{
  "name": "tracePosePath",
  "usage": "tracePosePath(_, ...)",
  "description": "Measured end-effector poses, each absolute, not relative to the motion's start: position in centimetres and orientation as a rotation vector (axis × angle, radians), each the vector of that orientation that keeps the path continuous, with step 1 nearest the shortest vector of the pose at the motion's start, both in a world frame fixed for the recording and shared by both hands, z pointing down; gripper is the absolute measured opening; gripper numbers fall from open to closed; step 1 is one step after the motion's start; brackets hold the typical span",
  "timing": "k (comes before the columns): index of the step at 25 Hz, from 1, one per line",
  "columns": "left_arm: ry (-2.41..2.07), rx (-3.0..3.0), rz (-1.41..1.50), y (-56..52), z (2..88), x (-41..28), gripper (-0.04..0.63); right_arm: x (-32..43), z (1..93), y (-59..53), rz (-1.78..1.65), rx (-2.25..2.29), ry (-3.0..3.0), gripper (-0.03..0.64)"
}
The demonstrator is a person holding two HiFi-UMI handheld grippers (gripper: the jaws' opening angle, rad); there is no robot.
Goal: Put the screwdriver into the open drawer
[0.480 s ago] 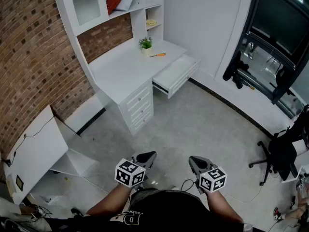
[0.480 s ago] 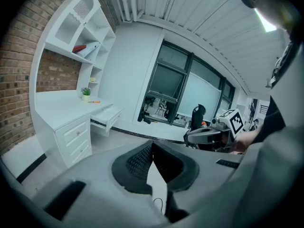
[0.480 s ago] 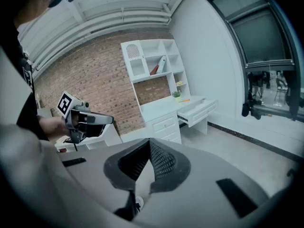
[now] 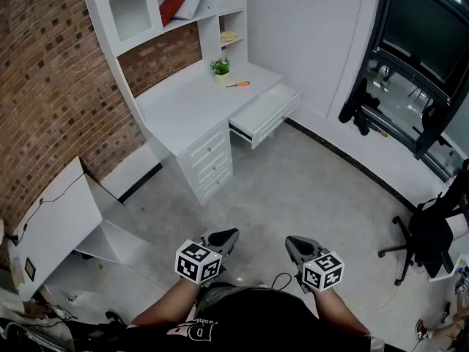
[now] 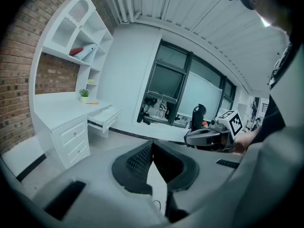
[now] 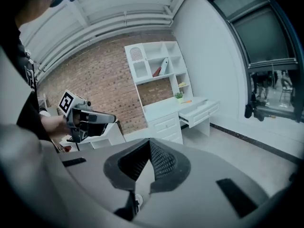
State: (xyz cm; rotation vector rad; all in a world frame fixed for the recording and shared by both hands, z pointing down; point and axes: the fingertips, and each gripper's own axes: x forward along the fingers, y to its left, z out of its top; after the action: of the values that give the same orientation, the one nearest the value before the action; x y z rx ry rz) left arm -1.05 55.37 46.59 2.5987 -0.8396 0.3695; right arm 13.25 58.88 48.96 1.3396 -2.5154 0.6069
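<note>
The screwdriver point(image 4: 239, 84), with an orange handle, lies on the white desk point(image 4: 183, 105) far across the room, beside a small potted plant point(image 4: 220, 67). Just right of it, the desk's top drawer point(image 4: 265, 112) stands pulled open. My left gripper point(image 4: 223, 238) and right gripper point(image 4: 297, 246) are held close to my body, far from the desk. Both are shut with nothing between the jaws. The left gripper view shows the screwdriver point(image 5: 92, 103) and the drawer point(image 5: 104, 116) small at the left. In the right gripper view the screwdriver point(image 6: 186, 101) sits above the drawer point(image 6: 199, 112).
A brick wall and shelving rise behind the desk. An exercise machine point(image 4: 410, 86) stands by the windows at right, with an office chair point(image 4: 429, 237) nearer. White panels point(image 4: 58, 226) lean by the wall at left. Grey floor lies between me and the desk.
The head view has shifted very slightly. Both grippers stay in the same place, still shut.
</note>
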Motion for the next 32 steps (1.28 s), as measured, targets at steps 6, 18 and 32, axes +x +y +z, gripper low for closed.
tracePosePath(6,-0.839,2.566,0.378,56.2,47.6,0.7,0.018,15.1,49.6,59.4,0.651,1.341,-2.549,0.005)
tracePosePath(18,-0.836,2.523,0.387,55.1,48.2,3.0,0.017,17.5,50.9,58.0,0.714,1.348,-2.537,0.005)
tracePosePath(32,-0.798,2.506,0.370,44.4,49.4,4.6,0.018,19.0,52.1,48.6,0.734,1.353,-2.472,0.005)
